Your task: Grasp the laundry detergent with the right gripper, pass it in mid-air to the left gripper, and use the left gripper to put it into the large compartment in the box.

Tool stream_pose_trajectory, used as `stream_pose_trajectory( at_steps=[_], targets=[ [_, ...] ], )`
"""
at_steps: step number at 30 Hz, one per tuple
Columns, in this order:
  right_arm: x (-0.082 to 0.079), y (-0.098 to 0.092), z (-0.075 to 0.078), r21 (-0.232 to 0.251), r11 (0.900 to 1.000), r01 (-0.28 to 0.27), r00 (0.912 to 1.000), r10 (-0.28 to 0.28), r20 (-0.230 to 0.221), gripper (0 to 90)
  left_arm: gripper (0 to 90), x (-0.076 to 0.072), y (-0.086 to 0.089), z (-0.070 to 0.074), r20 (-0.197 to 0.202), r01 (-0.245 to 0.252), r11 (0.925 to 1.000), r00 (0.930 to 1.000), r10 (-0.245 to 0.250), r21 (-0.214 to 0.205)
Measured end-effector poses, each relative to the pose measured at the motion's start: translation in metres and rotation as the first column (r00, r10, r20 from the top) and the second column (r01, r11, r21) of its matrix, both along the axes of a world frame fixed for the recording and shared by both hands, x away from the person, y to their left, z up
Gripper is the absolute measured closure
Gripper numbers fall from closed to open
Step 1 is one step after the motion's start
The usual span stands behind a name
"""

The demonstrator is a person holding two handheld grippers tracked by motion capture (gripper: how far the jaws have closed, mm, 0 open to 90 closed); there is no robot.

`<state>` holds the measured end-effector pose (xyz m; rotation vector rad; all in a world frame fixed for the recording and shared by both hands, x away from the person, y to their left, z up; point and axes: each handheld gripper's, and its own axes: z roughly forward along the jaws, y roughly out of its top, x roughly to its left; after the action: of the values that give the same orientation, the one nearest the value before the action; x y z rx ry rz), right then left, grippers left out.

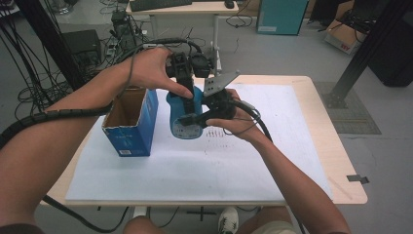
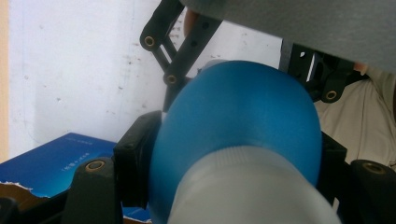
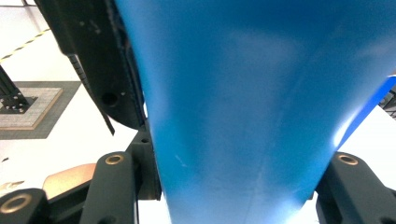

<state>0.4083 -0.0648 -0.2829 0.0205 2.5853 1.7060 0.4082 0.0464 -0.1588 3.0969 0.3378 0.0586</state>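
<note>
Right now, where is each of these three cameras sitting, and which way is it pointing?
High view: above the person's side, looking forward and down at the white-topped table; both forearms, left hand-held gripper and right hand-held gripper clamp the blue bottle beside the open blue box.
Left gripper view: rides the left hand-held gripper, looking along its black jaws at the bottle's top end.
Right gripper view: rides the right hand-held gripper, facing the bottle's blue side.
Shared: all see the bottle.
</note>
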Motion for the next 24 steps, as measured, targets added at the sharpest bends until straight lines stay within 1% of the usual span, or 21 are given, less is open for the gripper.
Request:
stream_pose_trajectory(
  at_steps=[3, 5, 6, 7, 9, 10, 11, 13, 15, 16, 17, 18, 19, 21, 22, 24],
  targets=[
    [-0.0003, -0.0001, -0.0007, 0.000, 1.0000, -0.001, 1.0000, 0.001, -0.001, 43.8, 34.5, -0.0002, -0.0006, -0.0004, -0.005, 0.006, 0.9999, 1.0000, -0.006, 0.011],
    [-0.0003, 0.0000, -0.0011, 0.000, 1.0000, -0.002, 1.0000, 0.002, 0.001, 43.9, 34.6, -0.0006, -0.0009, -0.0012, 0.001, 0.006, 0.9999, 1.0000, -0.006, 0.010],
    [0.0005, 0.0004, -0.0018, 0.003, 1.0000, -0.004, 0.9999, 0.004, 0.014, 43.9, 34.7, -0.0054, -0.0018, -0.0048, -0.004, -0.061, 0.9971, 0.9981, 0.061, -0.044],
    [-0.0032, -0.0012, -0.0016, -0.023, 0.9997, 0.004, 0.9995, -0.004, -0.032, 43.8, 34.7, -0.0059, -0.0018, -0.0062, 0.012, -0.061, 0.9971, 0.9980, 0.061, -0.045],
    [-0.0032, -0.0014, -0.0021, -0.018, 0.9998, 0.005, 0.9995, -0.005, -0.032, 43.8, 34.8, -0.0058, -0.0024, -0.0055, 0.012, -0.061, 0.9972, 0.9981, 0.061, -0.044],
    [-0.0034, -0.0015, -0.0021, -0.014, 0.9999, 0.005, 0.9993, -0.005, -0.036, 43.8, 34.8, -0.0062, -0.0025, -0.0057, 0.018, -0.061, 0.9970, 0.9979, 0.062, -0.047],
    [-0.0006, -0.0007, -0.0023, 0.005, 1.0000, -0.001, 1.0000, 0.001, -0.002, 43.8, 34.7, -0.0061, -0.0026, -0.0055, 0.018, -0.061, 0.9970, 0.9979, 0.062, -0.047],
    [-0.0003, -0.0010, -0.0021, 0.003, 1.0000, -0.001, 1.0000, 0.001, 0.002, 43.8, 34.8, -0.0061, -0.0028, -0.0054, 0.017, -0.060, 0.9971, 0.9980, 0.060, -0.047],
    [-0.0002, -0.0011, -0.0024, 0.008, 1.0000, -0.002, 1.0000, 0.002, 0.000, 43.7, 34.8, -0.0058, -0.0029, -0.0048, 0.013, -0.057, 0.9973, 0.9983, 0.057, -0.045],
    [-0.0010, -0.0020, -0.0021, 0.002, 1.0000, 0.006, 0.9999, -0.006, -0.008, 43.7, 34.8, -0.0058, -0.0029, -0.0049, 0.013, -0.056, 0.9974, 0.9983, 0.057, -0.046],
    [-0.0004, -0.0011, -0.0025, 0.008, 1.0000, -0.002, 1.0000, 0.002, -0.003, 43.6, 34.9, -0.0059, -0.0026, -0.0053, 0.013, -0.057, 0.9972, 0.9983, 0.057, -0.048],
    [-0.0011, -0.0013, -0.0025, 0.001, 1.0000, -0.002, 0.9999, 0.002, -0.012, 43.7, 34.9, -0.0059, -0.0021, -0.0064, 0.017, -0.057, 0.9971, 0.9982, 0.058, -0.051],
    [-0.0001, -0.0009, -0.0028, 0.004, 1.0000, -0.003, 1.0000, 0.003, 0.000, 43.7, 34.9, -0.0057, -0.0022, -0.0064, 0.008, -0.059, 0.9972, 0.9982, 0.060, -0.045],
    [-0.0024, -0.0010, -0.0034, -0.015, 0.9999, 0.000, 0.9997, 0.000, -0.026, 43.6, 34.9, -0.0059, -0.0022, -0.0074, 0.009, -0.057, 0.9976, 0.9983, 0.057, -0.038],
    [-0.0032, -0.0011, -0.0036, -0.024, 0.9997, 0.001, 0.9994, -0.002, -0.034, 43.6, 34.9, -0.0061, -0.0020, -0.0080, 0.014, -0.058, 0.9974, 0.9982, 0.059, -0.042],
    [-0.0032, -0.0008, -0.0039, -0.022, 0.9998, 0.000, 0.9994, -0.001, -0.035, 43.6, 34.9, -0.0059, -0.0013, -0.0081, 0.011, -0.055, 0.9975, 0.9984, 0.055, -0.044]
  ],
)
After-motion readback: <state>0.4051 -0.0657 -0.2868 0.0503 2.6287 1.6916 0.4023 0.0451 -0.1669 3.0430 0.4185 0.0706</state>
